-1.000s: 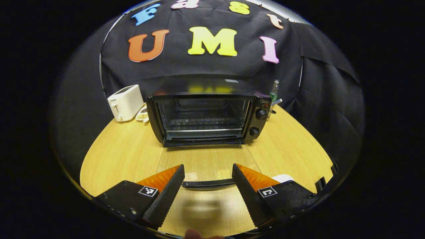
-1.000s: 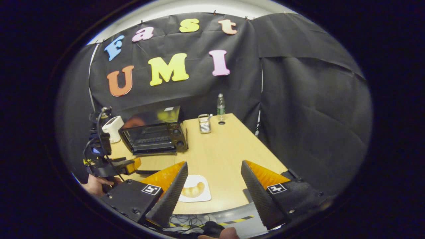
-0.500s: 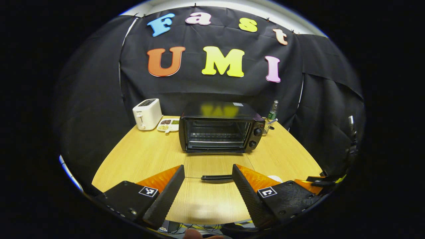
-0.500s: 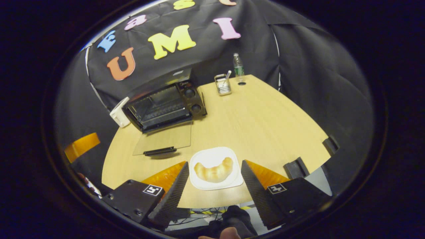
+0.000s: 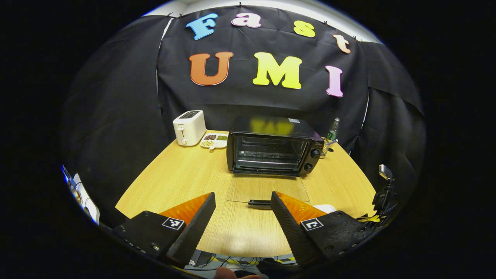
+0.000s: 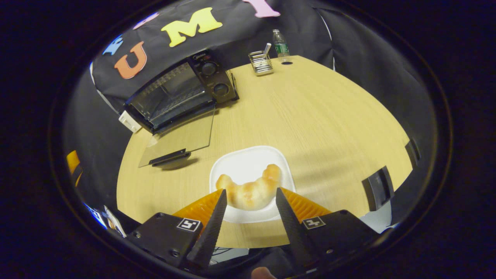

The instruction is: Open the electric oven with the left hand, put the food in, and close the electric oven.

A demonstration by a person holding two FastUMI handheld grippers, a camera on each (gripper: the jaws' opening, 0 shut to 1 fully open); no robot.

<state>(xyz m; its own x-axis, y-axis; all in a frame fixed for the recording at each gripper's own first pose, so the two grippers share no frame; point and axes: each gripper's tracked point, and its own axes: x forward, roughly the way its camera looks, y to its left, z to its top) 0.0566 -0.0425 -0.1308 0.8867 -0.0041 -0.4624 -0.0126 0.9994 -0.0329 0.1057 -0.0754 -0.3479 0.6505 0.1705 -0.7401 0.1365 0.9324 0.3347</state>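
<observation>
The black electric oven [image 5: 271,149] stands at the back of the table with its glass door [image 5: 267,188] folded down flat and the dark handle [image 5: 259,202] toward me. My left gripper [image 5: 242,195] is open and holds nothing, well back from the handle. In the right gripper view, a golden croissant [image 6: 269,174] lies on a white plate [image 6: 248,159]. My right gripper [image 6: 250,190] is open, low over the plate, with one fingertip at each side of the croissant. The oven [image 6: 174,93] and its lowered door [image 6: 178,139] sit to the upper left.
A white toaster [image 5: 189,127] and a small dish of seeds [image 5: 214,140] stand left of the oven. A metal caddy [image 6: 261,62] and a water bottle [image 6: 279,40] sit at the far table edge. Black brackets [image 6: 378,188] jut from the near right edge.
My left gripper has pulled back from the open door's handle and risen. My right gripper has dropped toward the plate, and its fingers have narrowed around the croissant.
</observation>
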